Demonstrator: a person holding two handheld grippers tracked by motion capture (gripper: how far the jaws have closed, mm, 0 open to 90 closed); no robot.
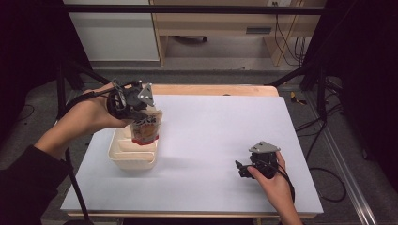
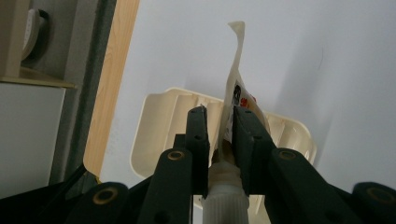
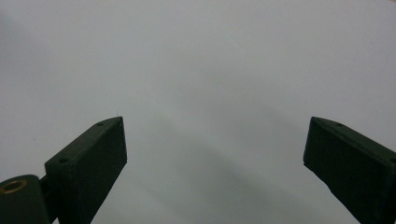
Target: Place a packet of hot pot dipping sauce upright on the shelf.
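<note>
A printed spouted pouch point(image 1: 146, 127) with red and white markings hangs over a cream ridged tray point(image 1: 123, 157) on the left of the white table. My left gripper point(image 1: 139, 112) is shut on the pouch just above its white screw cap. In the left gripper view the pouch point(image 2: 237, 88) stands edge-on between the jaws, with the cap point(image 2: 226, 198) below them and the tray point(image 2: 159, 126) underneath. My right gripper point(image 1: 241, 168) rests low over the table at the front right, open. Its jaws stand wide apart over bare white surface, with my right gripper point(image 3: 215, 144) holding nothing.
The white table top point(image 1: 220, 126) has a wooden edge point(image 1: 211, 89) at the back. Dark frame poles point(image 1: 75, 70) stand at the table's left and right corners. Cables point(image 1: 324, 183) lie on the floor to the right.
</note>
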